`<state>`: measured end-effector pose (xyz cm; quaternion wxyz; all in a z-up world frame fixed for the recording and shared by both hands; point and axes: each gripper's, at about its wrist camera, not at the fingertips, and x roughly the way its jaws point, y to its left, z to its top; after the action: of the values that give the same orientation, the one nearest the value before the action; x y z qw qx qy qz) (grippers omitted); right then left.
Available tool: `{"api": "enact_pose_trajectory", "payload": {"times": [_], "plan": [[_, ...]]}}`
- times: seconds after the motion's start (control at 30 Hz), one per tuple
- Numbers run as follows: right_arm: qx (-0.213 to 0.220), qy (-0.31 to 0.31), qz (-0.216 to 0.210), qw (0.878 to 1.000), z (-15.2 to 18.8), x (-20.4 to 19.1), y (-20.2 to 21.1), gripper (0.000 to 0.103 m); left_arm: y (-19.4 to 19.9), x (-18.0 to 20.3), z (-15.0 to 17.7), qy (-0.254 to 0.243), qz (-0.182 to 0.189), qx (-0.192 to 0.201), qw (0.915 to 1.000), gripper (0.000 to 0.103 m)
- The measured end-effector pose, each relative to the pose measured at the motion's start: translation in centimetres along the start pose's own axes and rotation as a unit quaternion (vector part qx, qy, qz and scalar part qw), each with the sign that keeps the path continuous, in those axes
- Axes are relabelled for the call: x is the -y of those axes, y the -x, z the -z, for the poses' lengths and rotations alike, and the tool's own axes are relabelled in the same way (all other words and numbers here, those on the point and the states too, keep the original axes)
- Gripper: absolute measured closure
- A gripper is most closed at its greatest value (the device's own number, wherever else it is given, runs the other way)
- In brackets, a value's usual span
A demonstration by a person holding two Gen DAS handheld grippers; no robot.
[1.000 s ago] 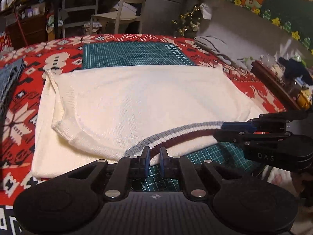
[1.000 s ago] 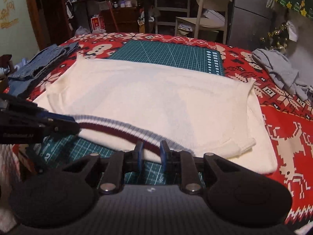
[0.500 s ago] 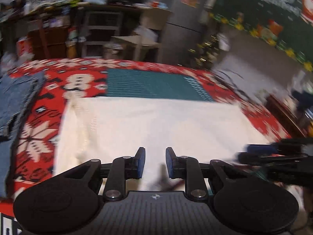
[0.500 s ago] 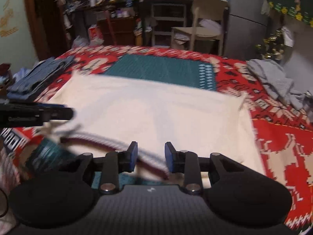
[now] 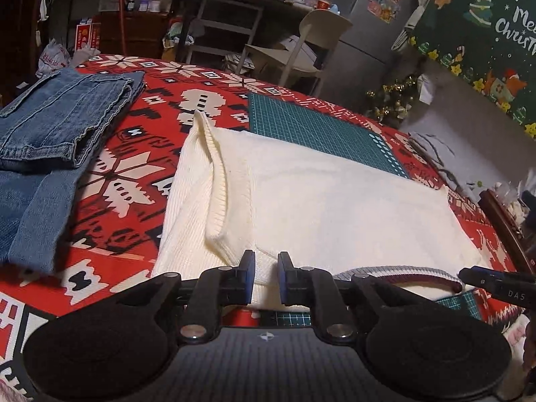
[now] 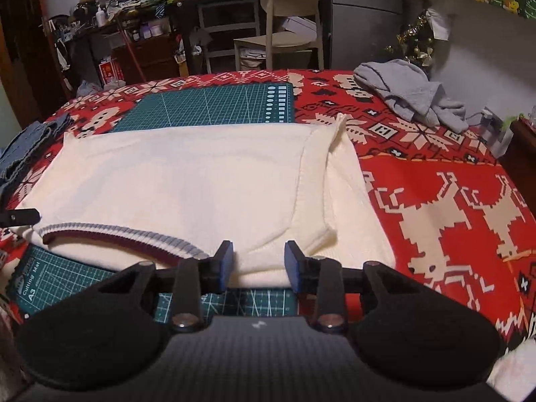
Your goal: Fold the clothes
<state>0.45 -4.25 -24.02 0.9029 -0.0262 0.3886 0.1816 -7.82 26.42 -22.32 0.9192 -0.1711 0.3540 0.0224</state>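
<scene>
**Cream sweater folded on the desk, both claws free**

The cream sweater (image 5: 335, 207) lies flat across the green cutting mat (image 6: 214, 104) and the red patterned cloth (image 6: 435, 174), its striped collar (image 6: 127, 231) toward me. My left claw (image 5: 265, 276) and right claw (image 6: 258, 263) hover at its near edge, fingers apart, gripping nothing. Folded jeans (image 5: 57, 117) lie to the left.

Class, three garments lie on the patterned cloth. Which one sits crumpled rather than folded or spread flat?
The grey top at the far right lies bunched in a heap; the jeans are folded and the cream sweater lies flat.
</scene>
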Motion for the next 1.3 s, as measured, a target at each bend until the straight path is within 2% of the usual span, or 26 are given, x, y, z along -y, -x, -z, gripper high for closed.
{"api": "enact_pose_trajectory", "payload": {"times": [0.17, 0.23, 0.3, 0.33, 0.43, 0.53, 0.63, 0.7, 0.8, 0.97, 1.1, 1.23, 1.3], "plan": [[0.002, -0.008, 0.005, 1.000, 0.6, 0.2, 0.6, 0.062, 0.6, 0.8, 0.0, -0.020, -0.012, 0.005, 0.9997, 0.082], [0.009, -0.012, 0.008, 1.000, 0.2, 0.3, 0.9, 0.061, 1.5, 1.0, -0.3, -0.013, -0.006, 0.031, 0.9994, 0.079], [0.020, -0.012, 0.009, 1.000, -0.5, 0.4, 1.1, 0.061, 1.6, 1.4, -1.0, -0.026, -0.005, 0.043, 0.9987, 0.063], [0.026, -0.013, 0.010, 1.000, -0.8, 0.5, 1.2, 0.061, 1.5, 1.6, -1.4, -0.033, -0.005, 0.048, 0.9983, 0.063], [0.021, -0.026, 0.014, 0.999, -1.4, 1.0, 0.3, 0.059, 0.4, 1.4, -2.1, -0.045, -0.017, 0.042, 0.9980, 0.063], [0.013, -0.044, 0.013, 0.999, -1.5, 1.7, -0.4, 0.059, -0.7, -0.2, -2.1, -0.014, -0.022, 0.011, 0.9996, 0.063], [0.013, -0.060, 0.004, 0.998, -0.8, 2.3, -0.2, 0.059, -0.2, -1.7, -1.2, 0.009, -0.012, 0.008, 0.9999, 0.063], [0.014, -0.070, -0.002, 0.997, -0.4, 2.7, -0.1, 0.059, 0.3, -2.0, -0.8, 0.003, -0.023, 0.001, 0.9997, 0.062], [0.014, -0.088, -0.010, 0.996, 0.3, 3.3, 0.1, 0.058, 0.9, -2.5, -0.9, 0.019, -0.020, -0.004, 0.9996, 0.063], [0.035, -0.142, -0.007, 0.989, -0.5, 5.1, 1.4, 0.059, 2.2, -2.5, -1.8, 0.031, -0.022, 0.020, 0.9991, 0.063], [0.042, -0.143, -0.010, 0.989, -1.7, 5.5, 1.7, 0.078, 1.6, -2.1, -3.5, 0.025, -0.011, 0.028, 0.9992, 0.065], [0.039, -0.132, -0.018, 0.990, -3.0, 4.5, -0.4, 0.078, 0.3, -0.5, -5.2, -0.004, 0.000, 0.043, 0.9991, 0.066], [0.037, -0.127, -0.023, 0.991, -3.6, 4.0, -1.4, 0.078, -1.3, -0.1, -5.6, 0.001, 0.011, 0.029, 0.9995, 0.070]]}}
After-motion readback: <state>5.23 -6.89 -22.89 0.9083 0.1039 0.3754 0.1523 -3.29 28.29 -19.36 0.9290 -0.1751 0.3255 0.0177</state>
